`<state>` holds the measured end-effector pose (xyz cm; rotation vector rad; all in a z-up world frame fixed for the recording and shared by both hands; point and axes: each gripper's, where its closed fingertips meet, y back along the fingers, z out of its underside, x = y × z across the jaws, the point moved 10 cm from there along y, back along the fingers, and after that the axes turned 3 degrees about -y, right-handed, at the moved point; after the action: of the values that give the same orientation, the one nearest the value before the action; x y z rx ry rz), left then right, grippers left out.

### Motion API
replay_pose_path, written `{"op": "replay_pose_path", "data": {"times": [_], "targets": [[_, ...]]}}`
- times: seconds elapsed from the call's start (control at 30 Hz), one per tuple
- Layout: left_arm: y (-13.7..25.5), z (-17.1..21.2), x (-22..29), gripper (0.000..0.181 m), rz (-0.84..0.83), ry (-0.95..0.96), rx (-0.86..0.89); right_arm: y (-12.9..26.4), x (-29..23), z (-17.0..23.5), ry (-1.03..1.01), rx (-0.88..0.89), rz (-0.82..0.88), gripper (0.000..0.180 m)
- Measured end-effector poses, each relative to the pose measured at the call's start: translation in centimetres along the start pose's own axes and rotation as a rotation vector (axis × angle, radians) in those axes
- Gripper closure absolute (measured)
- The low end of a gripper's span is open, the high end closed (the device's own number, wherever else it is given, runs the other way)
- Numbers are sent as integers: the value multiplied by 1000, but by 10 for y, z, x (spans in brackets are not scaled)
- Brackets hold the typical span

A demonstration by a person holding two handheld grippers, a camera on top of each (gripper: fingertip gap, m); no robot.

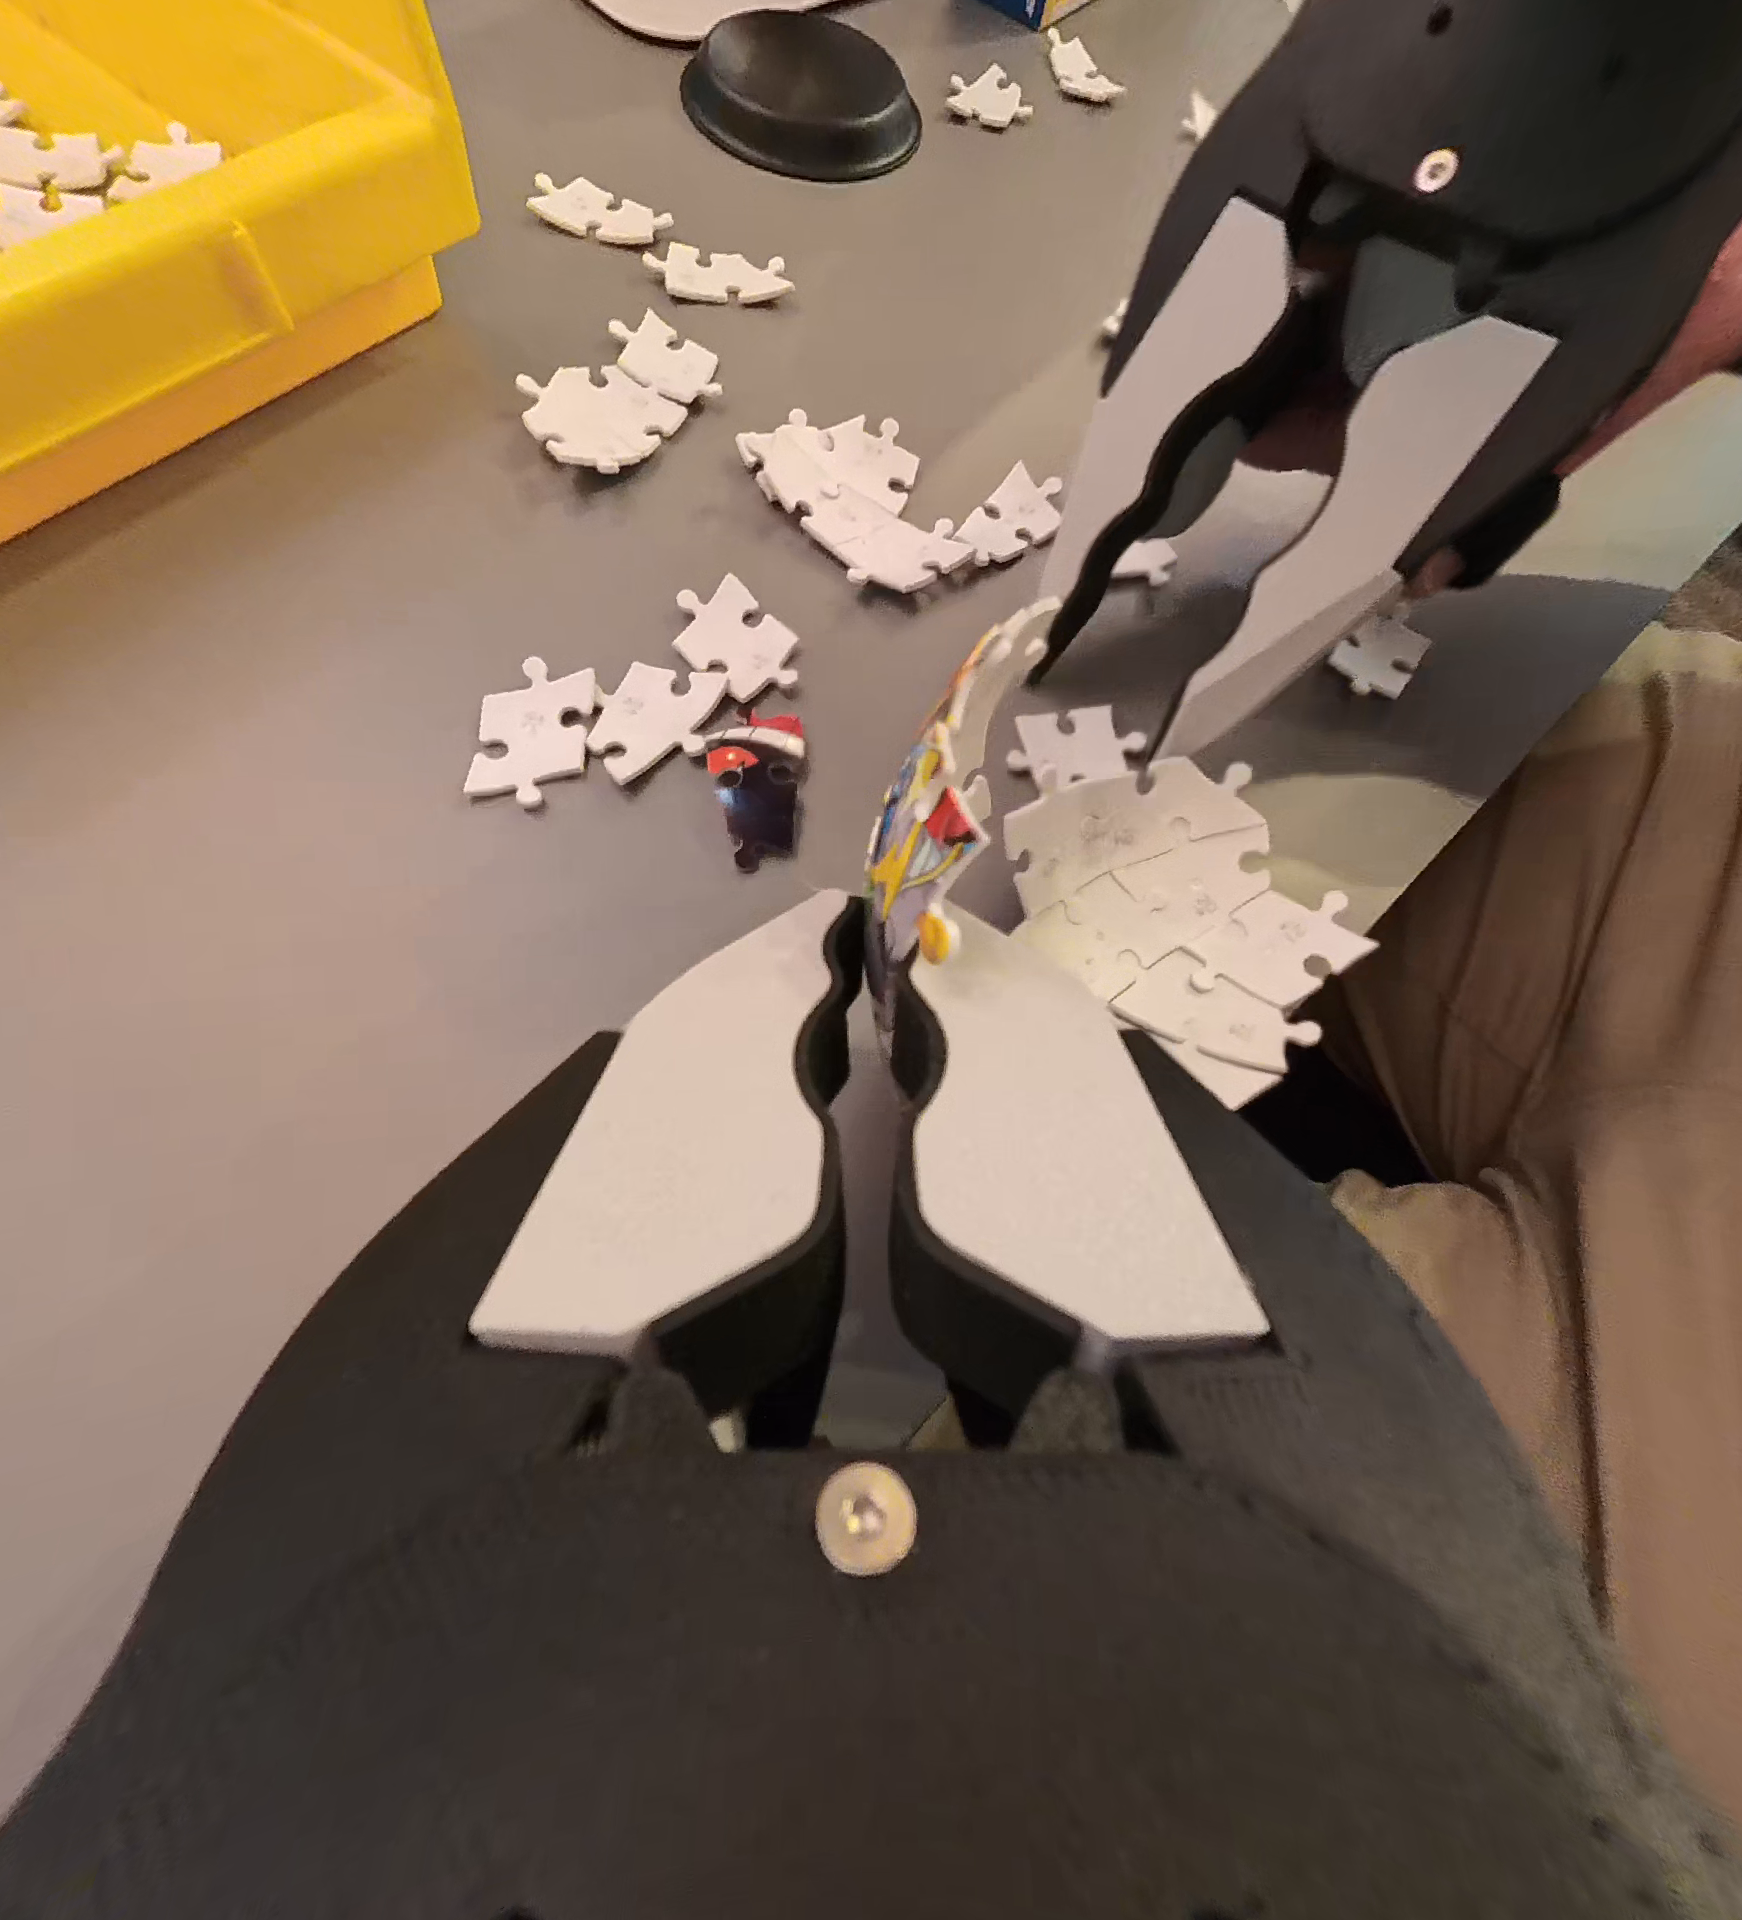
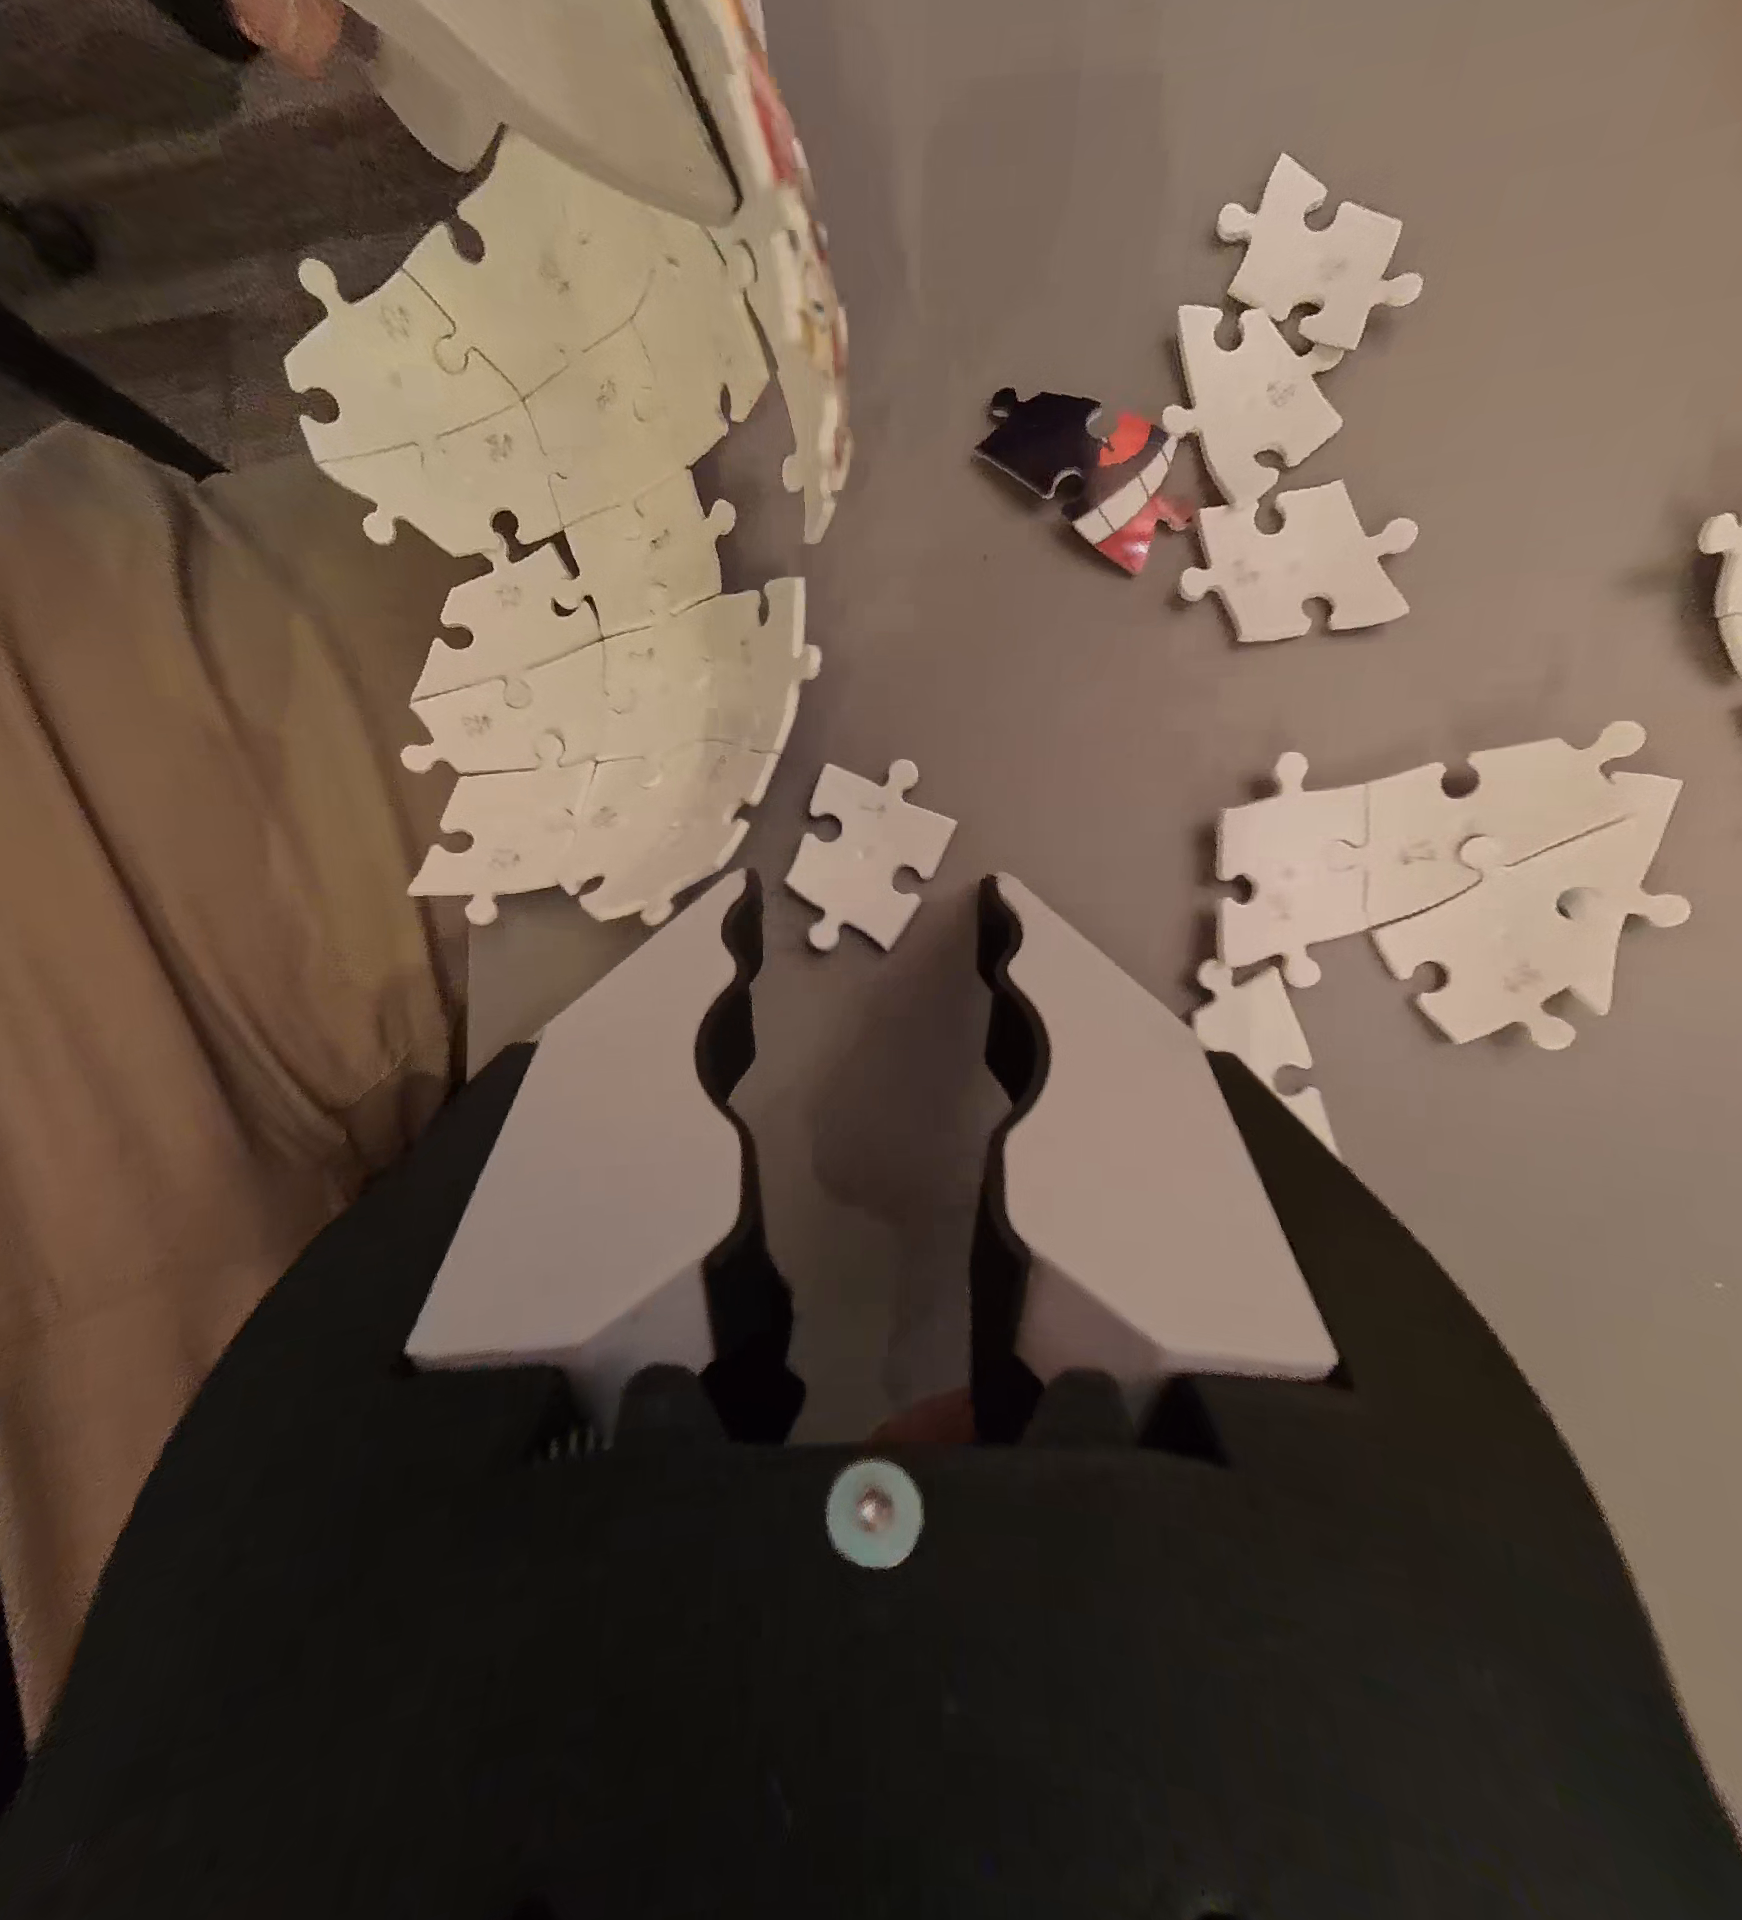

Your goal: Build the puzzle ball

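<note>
White curved puzzle shell [image 1: 1173,914] clamped in left claw [image 1: 882,961]; right claw [image 2: 872,899] gaping.

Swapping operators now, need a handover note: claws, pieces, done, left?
Left claw: shut on the shell, a curved section of joined pieces, held on edge just above the table.
Right claw: open, empty, over a loose piece.
Pieces: more loose ones and small joined groups on the table, one printed piece face up, others in the yellow bin.
Done: part of the ball.
Left: most pieces still to join.
</note>
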<state>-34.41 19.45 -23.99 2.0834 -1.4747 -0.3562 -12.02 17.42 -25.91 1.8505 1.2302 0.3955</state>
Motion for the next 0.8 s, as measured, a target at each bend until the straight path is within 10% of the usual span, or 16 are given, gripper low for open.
{"op": "replay_pose_path", "data": {"times": [0.8], "targets": [[-21,-5,-12,178,68,82,-25,20,2,6,26,5,115,180]]}}
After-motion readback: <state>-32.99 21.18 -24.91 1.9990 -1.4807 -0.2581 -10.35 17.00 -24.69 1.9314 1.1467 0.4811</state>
